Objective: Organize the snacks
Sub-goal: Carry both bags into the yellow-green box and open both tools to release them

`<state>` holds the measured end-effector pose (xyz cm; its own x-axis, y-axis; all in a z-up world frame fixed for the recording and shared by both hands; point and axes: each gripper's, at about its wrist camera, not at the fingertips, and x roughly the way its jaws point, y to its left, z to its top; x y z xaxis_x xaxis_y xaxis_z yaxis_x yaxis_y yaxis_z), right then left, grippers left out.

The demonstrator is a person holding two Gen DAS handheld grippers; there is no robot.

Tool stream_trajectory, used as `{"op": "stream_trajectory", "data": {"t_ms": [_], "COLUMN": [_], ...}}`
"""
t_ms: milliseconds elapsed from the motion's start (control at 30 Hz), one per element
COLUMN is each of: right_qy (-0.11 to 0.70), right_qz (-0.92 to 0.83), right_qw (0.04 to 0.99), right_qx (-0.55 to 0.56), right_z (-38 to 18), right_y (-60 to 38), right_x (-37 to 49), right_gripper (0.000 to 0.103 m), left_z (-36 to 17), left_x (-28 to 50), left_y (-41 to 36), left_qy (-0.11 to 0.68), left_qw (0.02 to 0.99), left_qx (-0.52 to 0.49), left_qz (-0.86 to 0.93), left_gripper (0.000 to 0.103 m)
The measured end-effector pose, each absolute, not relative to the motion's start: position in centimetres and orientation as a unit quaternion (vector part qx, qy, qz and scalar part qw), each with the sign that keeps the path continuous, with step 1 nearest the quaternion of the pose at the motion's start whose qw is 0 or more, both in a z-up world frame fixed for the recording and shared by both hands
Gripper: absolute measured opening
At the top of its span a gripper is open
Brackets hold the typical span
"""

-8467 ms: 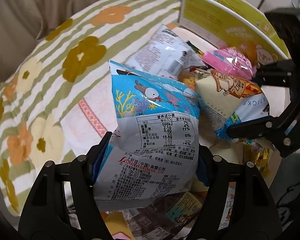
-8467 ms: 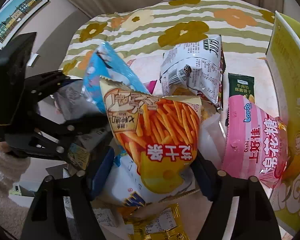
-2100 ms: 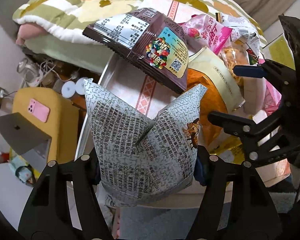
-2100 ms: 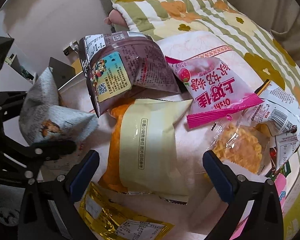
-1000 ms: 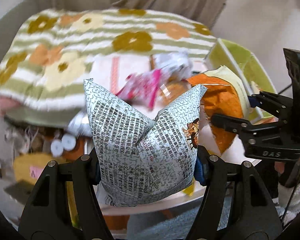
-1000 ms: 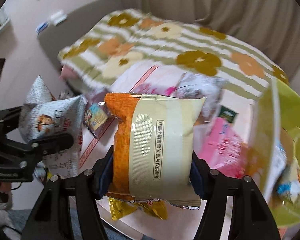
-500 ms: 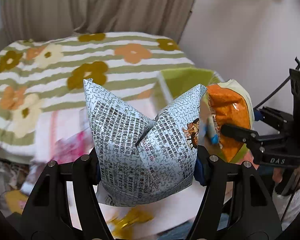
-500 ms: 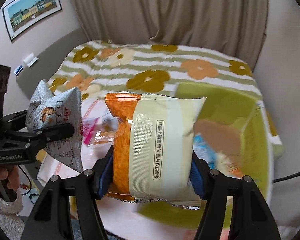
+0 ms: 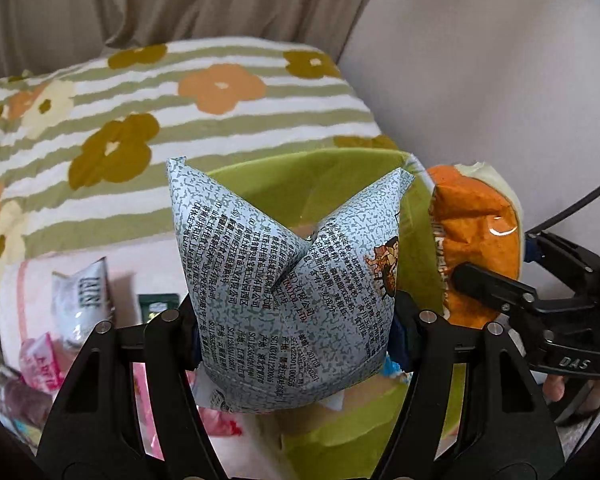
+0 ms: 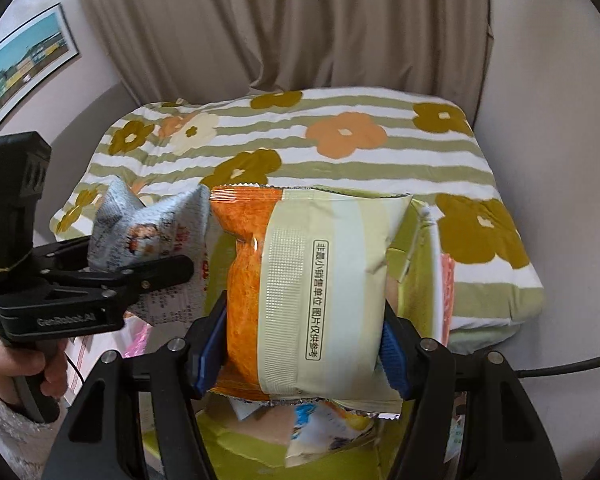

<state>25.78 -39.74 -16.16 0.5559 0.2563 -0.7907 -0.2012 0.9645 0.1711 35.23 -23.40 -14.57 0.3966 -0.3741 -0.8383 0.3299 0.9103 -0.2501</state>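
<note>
left claw: grey bag | right claw: orange bag | green box below

The right gripper clamps an orange-and-cream snack bag upright above the green box; at left, the left gripper pinches a grey printed bag — both bags nearly touching; flowered striped bedding lies beyond.
</note>
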Motion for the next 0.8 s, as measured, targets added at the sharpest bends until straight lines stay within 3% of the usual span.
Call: {"op": "stream_trajectory", "data": {"t_ms": [133,233,367,800], "right_qy": [0.463,0.471,0.478,0.497], "right_qz": [0.119,0.11,0.101,0.09], "right_qw": [0.877,0.873,0.87,0.86], "right_qx": [0.044,0.057,0.068,0.075], "right_z": [-17.0,-17.5,-18.1,-19.8], "right_y": [-40.9,-41.5,-42.3,-41.9], "right_x": [26.8,27.5,28.5,28.9], "right_gripper": [0.061,0.061,0.061,0.061], "left_z": [-15.9,-16.3,-16.8,-17.1], "left_x": [36.7,37.4,37.8,36.0], "left_y": [-25.5,-26.9,-28.1,-25.3], "left_qy": [0.52,0.519,0.519,0.516], "left_qw": [0.826,0.824,0.822,0.829], "left_qx": [0.011,0.038,0.059,0.085], "left_qz": [-0.218,-0.223,-0.226,-0.199], "left_gripper": [0.064,0.071,0.097,0.098]}}
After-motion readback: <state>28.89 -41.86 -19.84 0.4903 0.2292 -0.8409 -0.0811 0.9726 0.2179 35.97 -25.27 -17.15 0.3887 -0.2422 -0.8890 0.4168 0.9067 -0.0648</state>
